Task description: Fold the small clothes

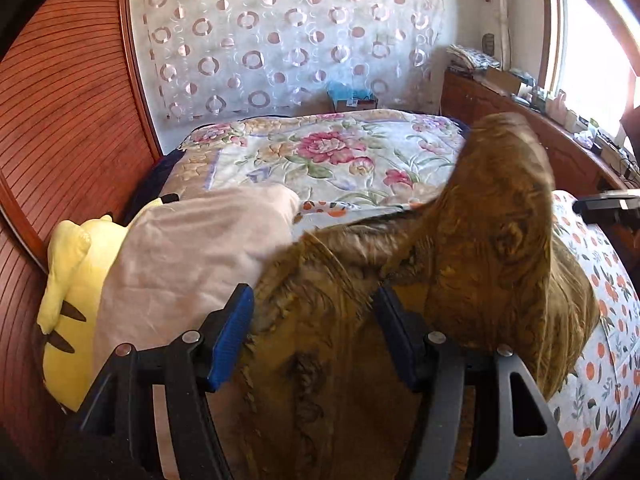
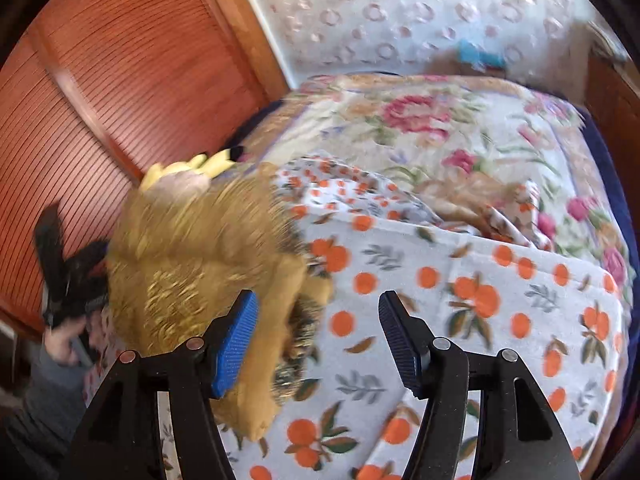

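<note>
Brown garment point(image 1: 460, 248) draped between wide-spread left gripper point(image 1: 316, 340) fingers, unpinched; right gripper point(image 2: 318, 340) wide, empty, positioned for next fold.

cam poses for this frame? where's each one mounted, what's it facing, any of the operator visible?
Left wrist: on the left claw, looking along the bed toward the patterned curtain; its open fingers straddle the brown garment; the right claw's tip shows at the right edge.
Right wrist: on the right claw, angled down at the orange-print sheet, fingers open and empty; the left claw and hand show at left.
Shared: brown garment, yellow plush, floral quilt, wooden panel.
</note>
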Demonstrator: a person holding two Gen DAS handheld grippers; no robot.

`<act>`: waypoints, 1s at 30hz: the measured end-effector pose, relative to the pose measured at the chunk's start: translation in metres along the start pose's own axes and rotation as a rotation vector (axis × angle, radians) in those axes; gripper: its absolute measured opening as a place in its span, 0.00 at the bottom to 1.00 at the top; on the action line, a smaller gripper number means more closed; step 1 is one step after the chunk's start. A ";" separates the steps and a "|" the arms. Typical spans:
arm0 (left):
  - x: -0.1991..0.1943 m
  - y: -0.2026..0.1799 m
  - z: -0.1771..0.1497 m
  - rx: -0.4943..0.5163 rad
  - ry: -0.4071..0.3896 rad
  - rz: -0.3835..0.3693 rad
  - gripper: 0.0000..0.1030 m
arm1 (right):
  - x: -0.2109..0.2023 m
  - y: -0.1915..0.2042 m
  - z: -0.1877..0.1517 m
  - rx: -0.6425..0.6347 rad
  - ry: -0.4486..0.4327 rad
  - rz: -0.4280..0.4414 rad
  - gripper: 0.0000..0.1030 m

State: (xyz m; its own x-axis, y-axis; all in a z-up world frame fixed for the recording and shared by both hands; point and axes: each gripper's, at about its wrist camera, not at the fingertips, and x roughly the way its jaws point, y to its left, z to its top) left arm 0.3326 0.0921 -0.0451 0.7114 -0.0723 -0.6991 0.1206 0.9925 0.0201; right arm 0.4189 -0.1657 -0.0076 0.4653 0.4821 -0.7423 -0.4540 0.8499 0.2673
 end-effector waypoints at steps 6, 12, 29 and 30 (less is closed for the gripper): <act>0.023 0.008 -0.007 -0.005 0.097 -0.035 0.61 | 0.026 0.022 -0.017 -0.068 0.024 0.031 0.63; 0.016 0.004 -0.016 0.006 0.092 -0.092 0.20 | 0.046 0.022 -0.017 -0.064 0.028 0.077 0.60; -0.012 0.016 -0.025 -0.038 0.027 -0.052 0.26 | 0.045 0.030 -0.040 -0.056 -0.036 -0.106 0.65; -0.013 0.018 -0.026 -0.037 0.030 -0.051 0.26 | 0.048 0.031 -0.042 -0.047 -0.027 -0.093 0.66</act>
State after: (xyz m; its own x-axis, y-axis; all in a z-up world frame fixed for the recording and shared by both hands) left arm 0.3077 0.1130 -0.0544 0.6841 -0.1205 -0.7193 0.1300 0.9906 -0.0422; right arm 0.3954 -0.1248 -0.0610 0.5270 0.4071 -0.7460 -0.4428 0.8808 0.1679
